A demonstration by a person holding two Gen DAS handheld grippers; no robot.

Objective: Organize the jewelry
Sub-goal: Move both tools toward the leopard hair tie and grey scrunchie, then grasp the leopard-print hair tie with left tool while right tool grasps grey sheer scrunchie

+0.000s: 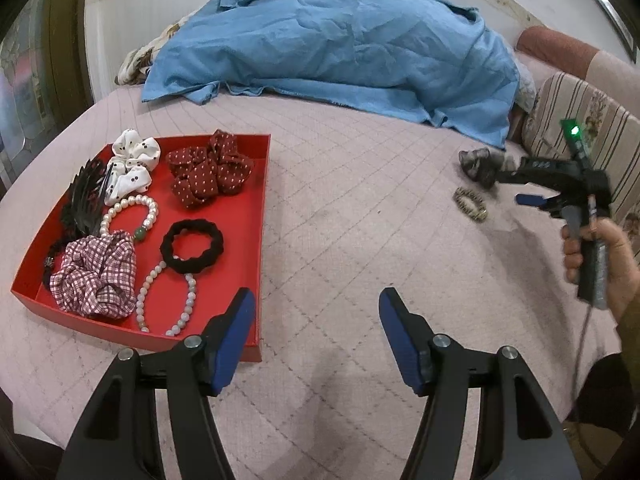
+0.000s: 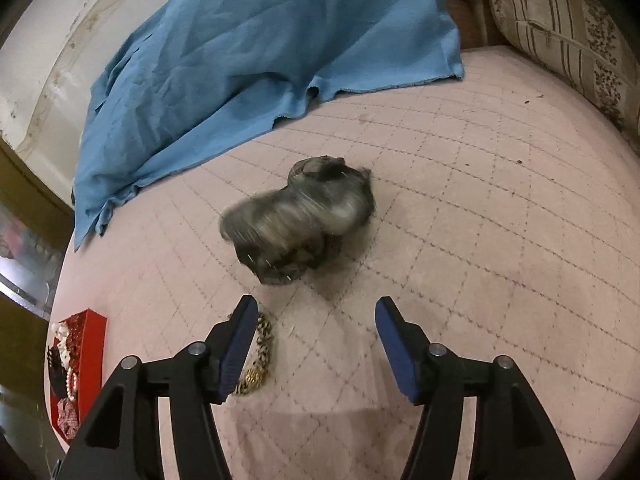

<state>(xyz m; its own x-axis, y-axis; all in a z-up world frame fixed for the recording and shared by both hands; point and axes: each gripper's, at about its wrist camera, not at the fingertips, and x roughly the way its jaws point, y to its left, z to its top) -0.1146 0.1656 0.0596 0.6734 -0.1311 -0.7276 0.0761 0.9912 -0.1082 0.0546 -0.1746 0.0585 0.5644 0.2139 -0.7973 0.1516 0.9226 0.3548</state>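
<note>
At the far left of the pink quilted bedspread [image 1: 340,208] sits the red tray [image 1: 262,216], already holding a white dotted scrunchie [image 1: 132,168], a maroon dotted scrunchie [image 1: 210,174], a black claw clip [image 1: 86,196], a pearl bracelet [image 1: 128,212], a checked scrunchie [image 1: 96,272], a black hair tie [image 1: 192,246] and a pale bead bracelet [image 1: 166,304]. Just beside the tray's near corner the left gripper [image 1: 316,334] hangs with its jaws wide and nothing between them. Behind lies a rumpled blue cloth [image 1: 332,44]. Further right, two pieces are not yet sorted: a leopard-print hair tie [image 2: 258,356] and, beyond it, a grey patterned scrunchie [image 2: 300,216], blurred in the right wrist view. The right gripper [image 2: 316,340], held in the person's hand [image 1: 600,264], has its jaws spread wide and empty; the leopard tie lies against the outer side of its left finger, not between the pads. The step in hand looks like fetching the grey scrunchie: the next move calls for reaching forward until the pads flank its bulk, then closing and carrying it across to the tray.
</note>
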